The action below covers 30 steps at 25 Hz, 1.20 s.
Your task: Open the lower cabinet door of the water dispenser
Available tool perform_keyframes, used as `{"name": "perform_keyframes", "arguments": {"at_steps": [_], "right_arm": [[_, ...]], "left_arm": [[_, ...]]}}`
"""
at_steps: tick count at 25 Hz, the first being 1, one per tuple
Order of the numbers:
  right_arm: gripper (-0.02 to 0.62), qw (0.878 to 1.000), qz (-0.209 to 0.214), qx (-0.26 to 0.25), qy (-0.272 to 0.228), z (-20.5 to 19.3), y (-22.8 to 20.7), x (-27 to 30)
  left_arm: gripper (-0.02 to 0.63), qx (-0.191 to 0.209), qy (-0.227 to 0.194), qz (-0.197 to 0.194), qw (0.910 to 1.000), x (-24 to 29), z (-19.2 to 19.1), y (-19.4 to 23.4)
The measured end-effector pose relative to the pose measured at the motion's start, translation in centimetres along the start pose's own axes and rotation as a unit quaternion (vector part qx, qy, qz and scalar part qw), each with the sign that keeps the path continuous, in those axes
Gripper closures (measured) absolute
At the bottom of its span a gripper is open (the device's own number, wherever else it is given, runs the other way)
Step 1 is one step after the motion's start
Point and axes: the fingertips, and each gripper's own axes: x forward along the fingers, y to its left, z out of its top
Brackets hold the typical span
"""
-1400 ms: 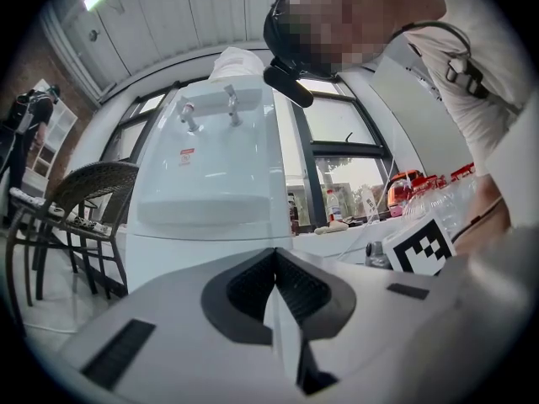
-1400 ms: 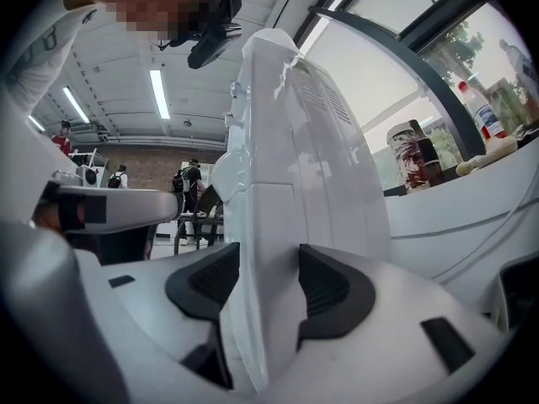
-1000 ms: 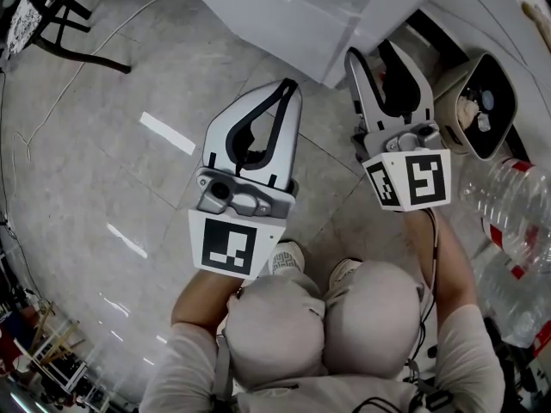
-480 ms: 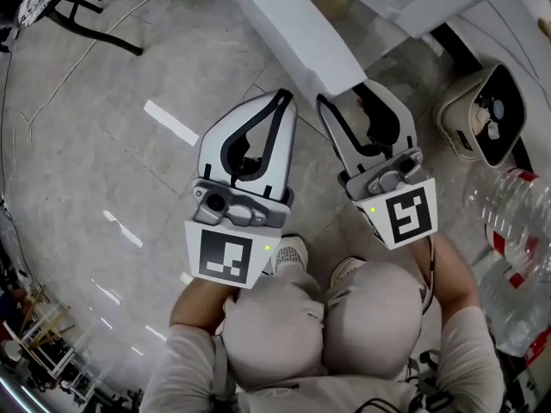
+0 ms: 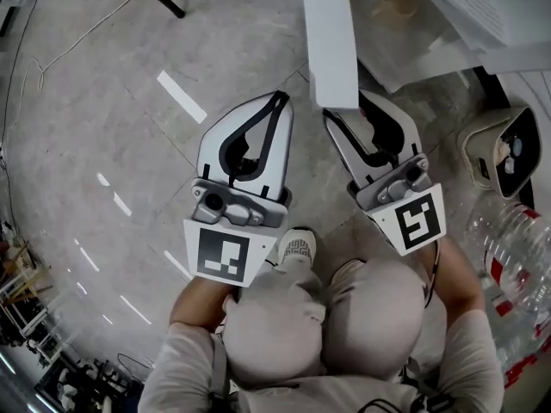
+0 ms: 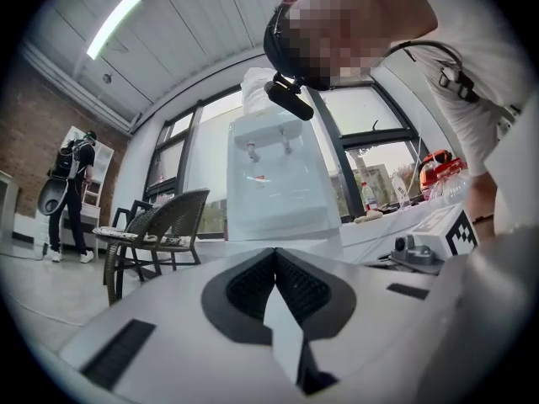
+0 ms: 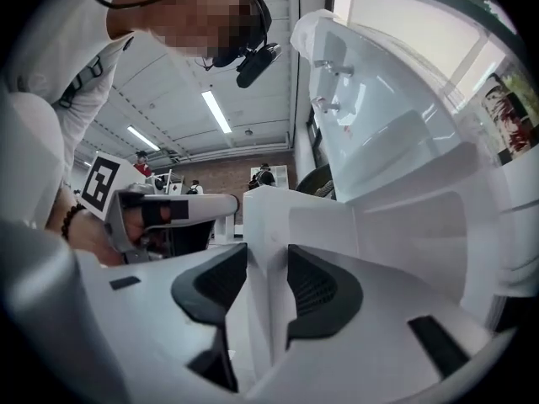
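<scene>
Door (image 5: pixel 331 41) swung wide out from the water dispenser (image 5: pixel 482 7), free edge wedged between the right gripper (image 5: pixel 351 110) pads, jaws closing on it. Loads of bare floor (image 5: pixel 129 76) leftward. Left gripper (image 5: pixel 280 99) pinched together on nothing, just left of that edge.

You have bare floor (image 5: pixel 103 144) open on your left; the swung-out cabinet door (image 5: pixel 331 41) stands straight ahead, and water bottles (image 5: pixel 516 256) crowd the right side.
</scene>
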Motion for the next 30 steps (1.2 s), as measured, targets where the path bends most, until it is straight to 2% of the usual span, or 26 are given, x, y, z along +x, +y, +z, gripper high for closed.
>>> {"name": "perform_keyframes", "arguments": {"at_steps": [5, 12, 20, 22, 30], "right_arm": [[0.462, 0.999, 0.042, 0.015, -0.001, 0.0, 2.5, 3.4], [0.474, 0.995, 0.097, 0.019, 0.006, -0.6, 5.4, 8.2], [0.494, 0.993, 0.114, 0.016, -0.006, -0.9, 7.2, 13.2], [0.546, 0.994, 0.110, 0.019, -0.009, -0.9, 7.5, 14.0], [0.549, 0.994, 0.109, 0.013, -0.007, -1.2, 8.1, 16.8]], "left_arm": [[0.603, 0.004, 0.007, 0.030, 0.9995, -1.8, 0.1, 2.8], [0.603, 0.012, 0.012, 0.081, 0.9966, -5.1, 0.4, 6.0], [0.603, 0.020, 0.032, 0.130, 0.9908, -7.7, -1.1, 9.1], [0.603, 0.020, 0.041, 0.141, 0.9889, -7.7, -1.8, 9.8], [0.603, 0.014, 0.052, 0.185, 0.9813, -6.8, -4.5, 12.9]]}}
